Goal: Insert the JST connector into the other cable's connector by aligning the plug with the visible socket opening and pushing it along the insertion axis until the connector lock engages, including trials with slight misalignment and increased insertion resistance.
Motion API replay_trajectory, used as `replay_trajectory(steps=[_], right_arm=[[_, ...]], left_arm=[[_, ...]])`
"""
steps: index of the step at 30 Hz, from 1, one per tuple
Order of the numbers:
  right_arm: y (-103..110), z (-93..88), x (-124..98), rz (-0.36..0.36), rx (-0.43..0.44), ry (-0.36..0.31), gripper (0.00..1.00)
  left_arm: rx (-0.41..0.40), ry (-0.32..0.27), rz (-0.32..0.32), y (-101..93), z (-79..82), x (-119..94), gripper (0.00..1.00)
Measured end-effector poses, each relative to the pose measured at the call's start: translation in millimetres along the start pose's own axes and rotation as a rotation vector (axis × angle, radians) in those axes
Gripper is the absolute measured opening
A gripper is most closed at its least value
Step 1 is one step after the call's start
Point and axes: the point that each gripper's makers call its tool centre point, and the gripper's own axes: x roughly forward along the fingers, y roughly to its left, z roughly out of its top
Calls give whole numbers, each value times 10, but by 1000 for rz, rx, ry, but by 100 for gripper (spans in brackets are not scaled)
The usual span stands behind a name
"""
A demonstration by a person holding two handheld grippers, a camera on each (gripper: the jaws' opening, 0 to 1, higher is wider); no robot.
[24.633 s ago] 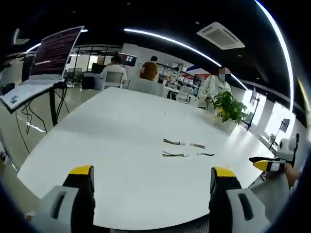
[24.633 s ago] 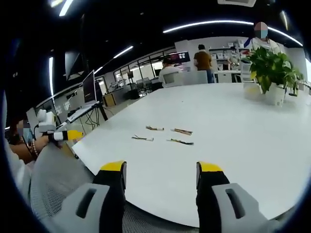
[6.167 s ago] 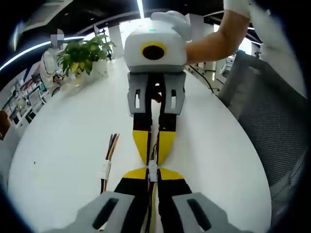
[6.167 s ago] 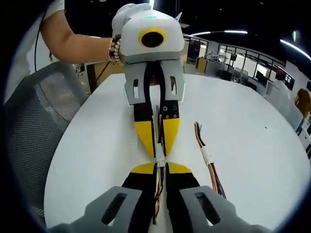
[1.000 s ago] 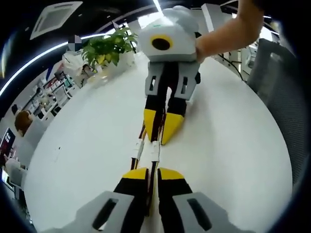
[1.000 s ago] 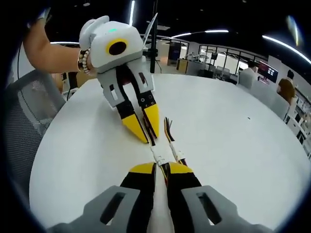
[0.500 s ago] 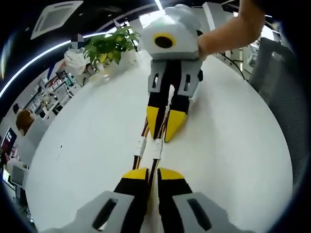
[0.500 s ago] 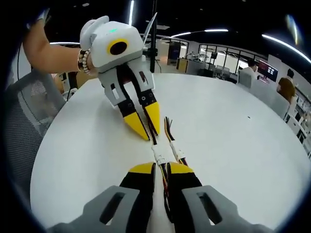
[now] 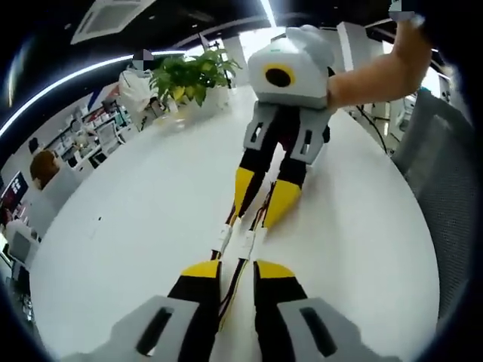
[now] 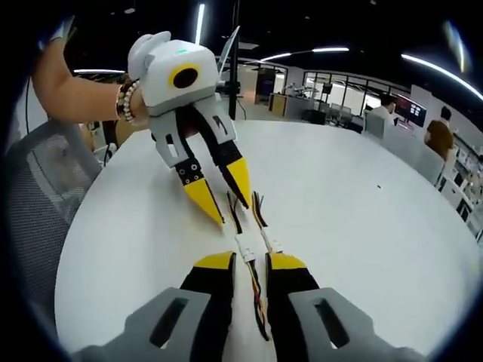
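On the white round worktop (image 9: pixel 121 226) of an open office, both hand-held grippers (image 9: pixel 235 265) (image 10: pixel 250 259) stand spread over two joined cables (image 10: pixel 253 243); a potted plant (image 9: pixel 189 75) stands far off.

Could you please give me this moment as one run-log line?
left tool: open | right tool: open | cables: lying on table
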Motion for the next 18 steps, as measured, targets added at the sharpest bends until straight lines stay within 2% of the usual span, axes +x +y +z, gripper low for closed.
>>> replay_trajectory(steps=[3,9,13,16,18], right_arm=[[8,59,-40,-8,-6,-9,15],[-7,160,-132,-33,16,-30,20],[-2,196,-184,-52,21,-33,22],[36,251,-236,-48,56,-49,31],[64,308,-280,-51,60,-59,33]], left_arm=[[-71,-45,-24,-48,72,-40,17],[-79,-55,3,-20,124,-139,22],[-99,-60,19,-51,177,-218,31],[-117,-59,28,-77,203,-289,37],[-161,-66,41,-76,233,-346,41]])
